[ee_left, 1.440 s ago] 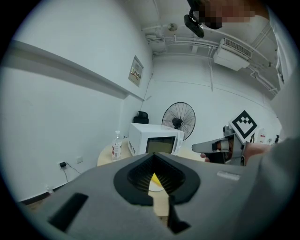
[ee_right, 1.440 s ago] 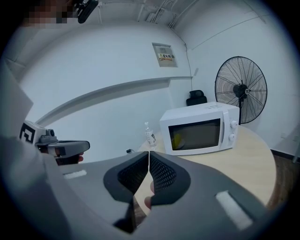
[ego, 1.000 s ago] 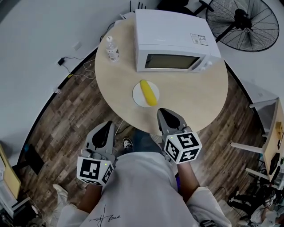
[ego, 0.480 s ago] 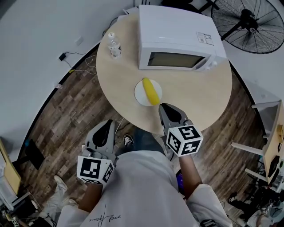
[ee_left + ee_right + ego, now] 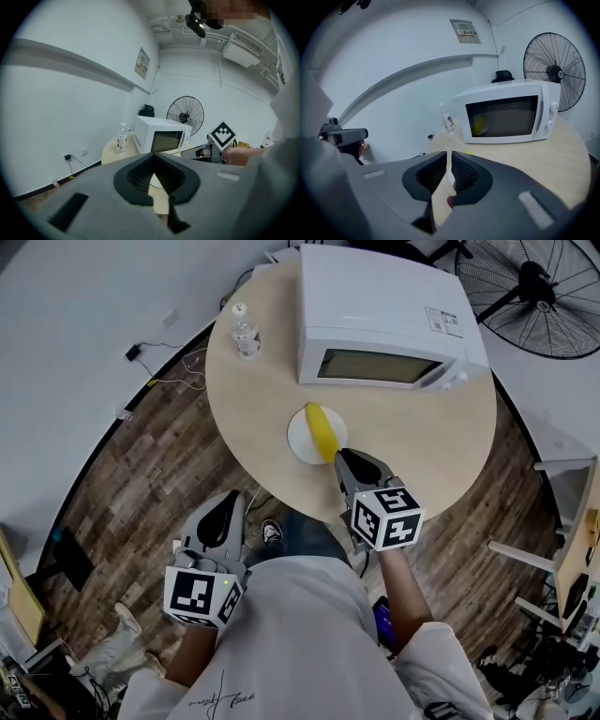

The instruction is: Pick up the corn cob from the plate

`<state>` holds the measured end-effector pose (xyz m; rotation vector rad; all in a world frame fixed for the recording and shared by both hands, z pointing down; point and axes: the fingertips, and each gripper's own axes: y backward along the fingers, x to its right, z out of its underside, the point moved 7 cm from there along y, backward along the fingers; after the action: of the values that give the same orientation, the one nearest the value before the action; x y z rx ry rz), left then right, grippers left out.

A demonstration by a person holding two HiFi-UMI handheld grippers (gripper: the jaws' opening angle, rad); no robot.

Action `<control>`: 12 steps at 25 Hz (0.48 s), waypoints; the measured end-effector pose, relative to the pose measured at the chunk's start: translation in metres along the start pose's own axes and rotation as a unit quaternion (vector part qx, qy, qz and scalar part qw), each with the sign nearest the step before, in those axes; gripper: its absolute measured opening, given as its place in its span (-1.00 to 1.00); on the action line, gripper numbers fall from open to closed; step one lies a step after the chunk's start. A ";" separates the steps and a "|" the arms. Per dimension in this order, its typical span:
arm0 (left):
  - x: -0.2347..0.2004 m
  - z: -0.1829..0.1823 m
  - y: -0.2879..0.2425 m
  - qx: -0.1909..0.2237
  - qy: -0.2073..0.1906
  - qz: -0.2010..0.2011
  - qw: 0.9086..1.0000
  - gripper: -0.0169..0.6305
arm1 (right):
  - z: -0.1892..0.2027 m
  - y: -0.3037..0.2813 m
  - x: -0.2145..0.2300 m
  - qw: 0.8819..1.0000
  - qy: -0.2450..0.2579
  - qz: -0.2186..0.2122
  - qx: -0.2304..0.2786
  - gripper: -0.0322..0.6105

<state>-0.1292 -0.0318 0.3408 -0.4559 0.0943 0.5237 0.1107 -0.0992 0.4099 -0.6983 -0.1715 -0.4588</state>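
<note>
A yellow corn cob (image 5: 322,427) lies on a small white plate (image 5: 302,440) on the round table, in front of the microwave. My right gripper (image 5: 346,457) reaches over the table, its tips right at the plate's near edge by the cob's near end. Its jaws have just been opening and stand a narrow crack apart with nothing between them (image 5: 449,157). A sliver of the cob (image 5: 469,153) peeks over the right jaw. My left gripper (image 5: 229,499) hangs short of the table's edge, over the floor, shut and empty (image 5: 153,155).
A white microwave (image 5: 384,320) with its door closed stands at the back of the round wooden table (image 5: 422,446). A water bottle (image 5: 246,334) stands at the back left. A floor fan (image 5: 539,282) is behind the table at the right.
My right gripper has moved forward and down over the table, up to the plate's near edge. The left gripper has stayed where it was.
</note>
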 end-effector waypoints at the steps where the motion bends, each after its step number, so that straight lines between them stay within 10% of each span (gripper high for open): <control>1: -0.002 0.001 0.000 -0.002 0.002 0.000 1.000 -0.96 | 0.000 -0.004 0.001 1.000 0.001 0.000 -0.004 -0.76; 12: -0.019 -0.005 -0.002 0.001 0.029 -0.006 1.000 -0.96 | 0.009 -0.040 0.012 0.999 0.003 0.005 -0.046 -0.69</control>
<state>-0.1444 -0.0448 0.3410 -0.4704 0.1474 0.4990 0.1024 -0.1243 0.4435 -0.7878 -0.1412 -0.4609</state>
